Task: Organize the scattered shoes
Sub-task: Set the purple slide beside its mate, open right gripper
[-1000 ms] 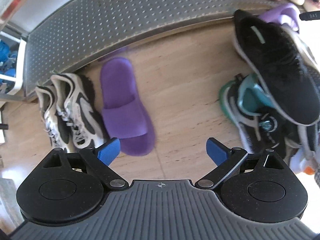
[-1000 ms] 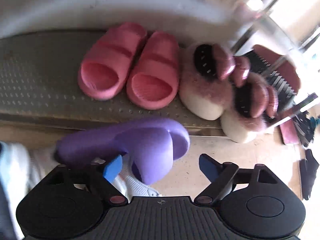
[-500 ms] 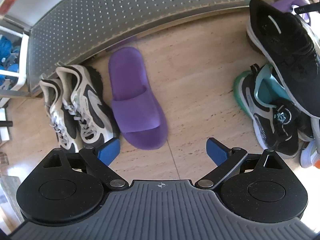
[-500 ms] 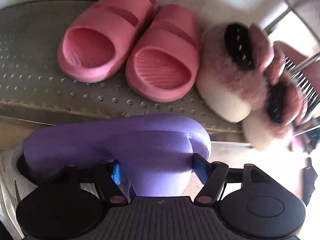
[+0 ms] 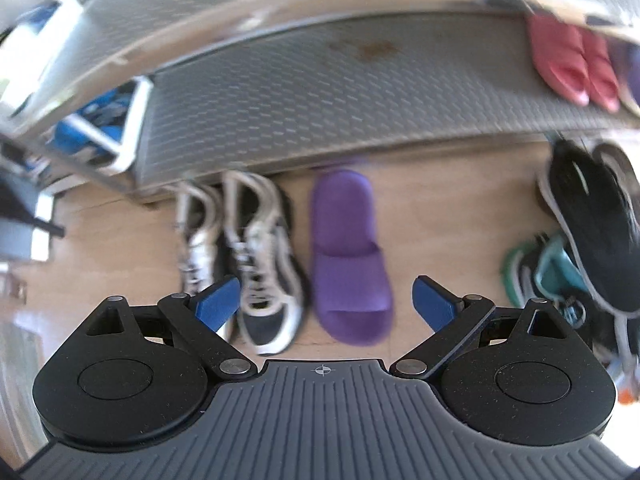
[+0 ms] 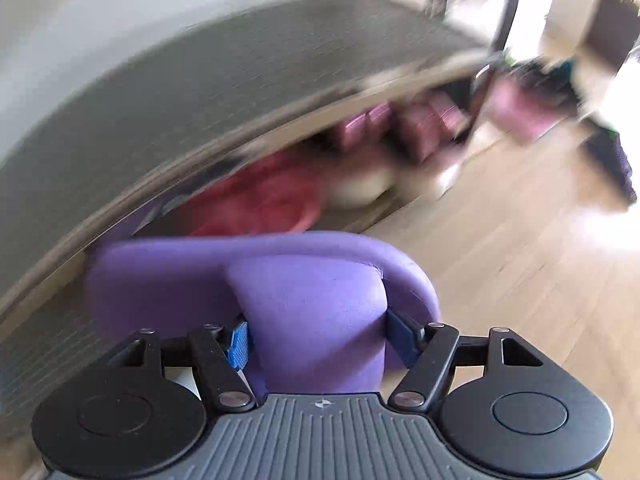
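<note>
Smooth purple slipper [image 6: 312, 300] (strap pinched).

No words, brands or numbers can be read in either view; both pictures are blurred. The only mark is a small crosshair sign [image 5: 321, 369] on the ribbed body of the left tool, with another crosshair sign [image 6: 321, 403] on the right tool's body.

Bare floor [image 5: 448, 224] btwn purple slipper [image 5: 348, 256] & sneaker pile [image 5: 576, 256].
</note>
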A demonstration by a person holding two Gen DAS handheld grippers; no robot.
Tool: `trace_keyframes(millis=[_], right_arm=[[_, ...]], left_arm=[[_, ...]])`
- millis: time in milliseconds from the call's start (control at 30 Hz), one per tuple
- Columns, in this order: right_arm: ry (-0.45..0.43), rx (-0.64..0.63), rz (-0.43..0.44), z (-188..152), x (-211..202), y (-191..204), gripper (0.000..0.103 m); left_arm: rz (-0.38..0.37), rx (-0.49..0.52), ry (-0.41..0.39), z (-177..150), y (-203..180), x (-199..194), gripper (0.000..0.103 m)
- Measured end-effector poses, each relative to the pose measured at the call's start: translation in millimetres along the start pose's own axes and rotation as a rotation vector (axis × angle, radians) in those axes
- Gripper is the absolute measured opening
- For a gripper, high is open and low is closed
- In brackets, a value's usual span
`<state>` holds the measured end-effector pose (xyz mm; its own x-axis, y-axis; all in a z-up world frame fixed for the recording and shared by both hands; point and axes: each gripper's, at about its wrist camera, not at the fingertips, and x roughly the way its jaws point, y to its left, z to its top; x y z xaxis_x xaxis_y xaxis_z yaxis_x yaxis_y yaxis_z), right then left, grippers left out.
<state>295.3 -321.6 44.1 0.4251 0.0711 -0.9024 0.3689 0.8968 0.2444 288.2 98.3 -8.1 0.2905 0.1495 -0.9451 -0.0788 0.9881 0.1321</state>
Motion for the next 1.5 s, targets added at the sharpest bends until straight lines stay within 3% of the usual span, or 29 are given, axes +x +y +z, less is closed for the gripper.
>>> trace_keyframes(millis=[67, 167, 267, 333, 400, 467, 533, 733, 833, 1000, 1067, 1233, 1333, 1433, 1500], right_arm=[[0.065, 0.071, 0.092, -34.0, -12.5, 16.6, 0.067], [0.149, 0.303, 0.187, -105.6, -7.4, 45.6, 0.067], [0.197, 0.577, 0.220, -159.9, 26.0, 60.3, 0.072], [0.290, 0.765, 0.232, -196.7, 63.2, 72.9, 0.083], [0.388, 0.757, 0.190, -209.0, 73.5, 88.1, 0.083], [0.398, 0.615, 0.154, -203.9, 68.7, 105.5, 0.089], [0.347, 0.357, 0.127, -193.4, 56.6, 128.2, 0.094], [0.248, -0.232, 0.102, -185.4, 75.7, 177.7, 0.094], [0.170, -0.413, 0.055, -183.6, 112.3, 182.5, 0.094], [0.213, -0.495, 0.059, -183.0, 150.1, 172.5, 0.094], [0.227, -0.659, 0.067, -195.1, 154.9, 179.6, 0.094], [0.192, -1.211, 0.016, -252.9, 169.1, 204.0, 0.095], [0.161, -1.426, -0.029, -278.0, 184.2, 213.9, 0.097], [0.138, -1.580, -0.136, -293.4, 211.2, 217.6, 0.102], [0.192, -1.537, -0.183, -294.2, 232.5, 217.0, 0.101]], left_arm=[[-0.005, -0.046, -0.008, -0.8, 18.0, -6.0, 0.096], [-0.011, -0.076, -0.020, -2.5, 30.2, -12.1, 0.096], [-0.023, -0.079, -0.035, -3.1, 37.4, -18.4, 0.096], [-0.028, -0.072, -0.040, -3.6, 39.0, -21.5, 0.096], [-0.037, -0.068, -0.043, -4.1, 41.3, -24.1, 0.096], [-0.044, -0.071, -0.047, -2.9, 44.3, -26.0, 0.096], [-0.048, -0.082, -0.053, -0.1, 48.1, -27.2, 0.096], [-0.073, -0.112, -0.041, 4.8, 59.7, -23.6, 0.096], [-0.065, -0.116, -0.033, 4.8, 64.9, -19.8, 0.096], [-0.051, -0.122, -0.019, 4.7, 73.4, -13.4, 0.096], [-0.065, -0.113, -0.005, 4.2, 71.1, -10.2, 0.096], [-0.083, -0.105, -0.003, 5.5, 64.1, -9.5, 0.096], [-0.083, -0.098, -0.008, 5.4, 60.1, -9.6, 0.097], [-0.085, -0.084, 0.003, 5.4, 56.5, -6.6, 0.097], [-0.083, -0.081, 0.010, 5.7, 54.8, -5.3, 0.097]])
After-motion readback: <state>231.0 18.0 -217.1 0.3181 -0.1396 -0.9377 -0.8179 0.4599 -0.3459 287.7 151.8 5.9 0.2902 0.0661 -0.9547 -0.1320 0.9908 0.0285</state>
